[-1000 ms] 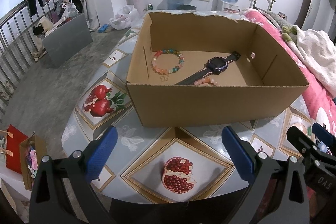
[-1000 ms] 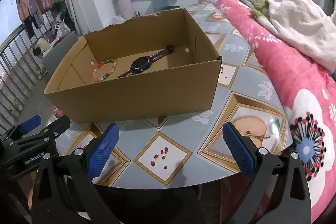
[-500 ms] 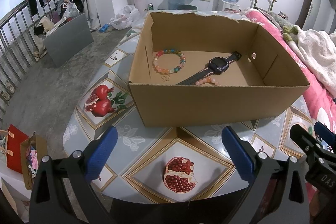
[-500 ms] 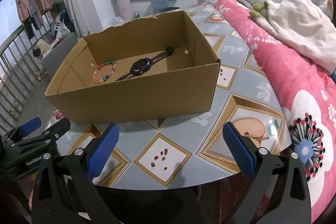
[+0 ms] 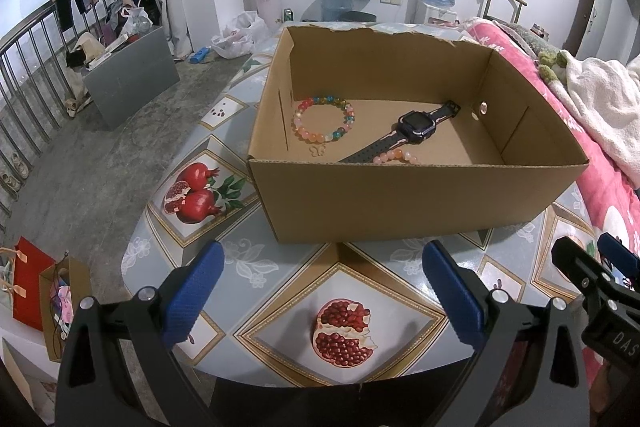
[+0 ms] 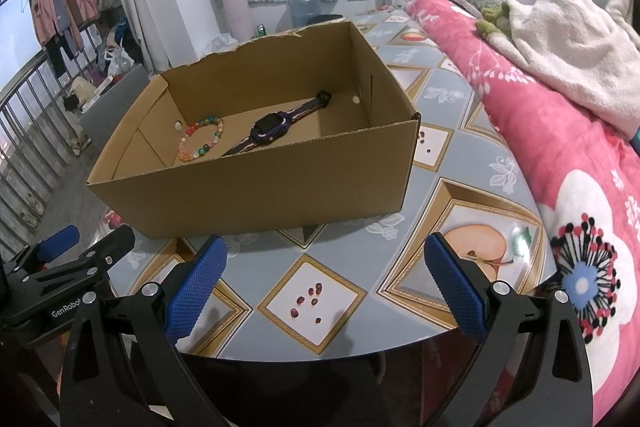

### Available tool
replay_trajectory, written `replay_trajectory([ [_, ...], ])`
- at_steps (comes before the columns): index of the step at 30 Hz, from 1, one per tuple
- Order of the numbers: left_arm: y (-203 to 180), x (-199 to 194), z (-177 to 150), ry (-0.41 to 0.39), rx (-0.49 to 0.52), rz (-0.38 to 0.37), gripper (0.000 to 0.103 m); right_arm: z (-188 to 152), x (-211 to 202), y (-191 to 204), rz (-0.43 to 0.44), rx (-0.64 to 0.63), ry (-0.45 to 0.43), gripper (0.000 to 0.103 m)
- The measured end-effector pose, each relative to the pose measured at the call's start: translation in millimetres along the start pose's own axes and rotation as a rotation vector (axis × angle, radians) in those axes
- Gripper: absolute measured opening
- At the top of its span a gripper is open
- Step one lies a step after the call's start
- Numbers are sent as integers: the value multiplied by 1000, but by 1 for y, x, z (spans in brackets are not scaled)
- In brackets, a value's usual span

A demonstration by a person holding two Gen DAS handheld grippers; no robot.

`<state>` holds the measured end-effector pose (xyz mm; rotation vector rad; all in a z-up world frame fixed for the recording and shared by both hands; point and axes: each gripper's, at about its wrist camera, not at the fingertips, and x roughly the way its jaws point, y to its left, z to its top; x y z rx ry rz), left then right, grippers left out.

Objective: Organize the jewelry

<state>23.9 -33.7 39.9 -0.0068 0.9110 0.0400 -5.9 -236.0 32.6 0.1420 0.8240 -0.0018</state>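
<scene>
Both views had drawn back slightly from the cardboard box (image 5: 416,203) over the last second; nothing inside shifted. I held the left gripper (image 5: 320,295) and right gripper (image 6: 324,287) spread wide and empty above the bench (image 6: 452,163). Beaded bracelet (image 5: 323,119), watch (image 5: 416,125) and a pink bracelet (image 5: 396,157) already lay in the box. No loose jewelry showed outside; I judged the task about finished.

left claw (image 6: 76,267): "GenRobo" (cut off at the end) | right claw (image 5: 600,279): "DAS"
</scene>
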Motion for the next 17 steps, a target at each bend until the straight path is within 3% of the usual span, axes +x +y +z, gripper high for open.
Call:
replay_trajectory([
  [17,0,-2,-1,6,-3,5,97,0,-1,2,1,1,1,95],
])
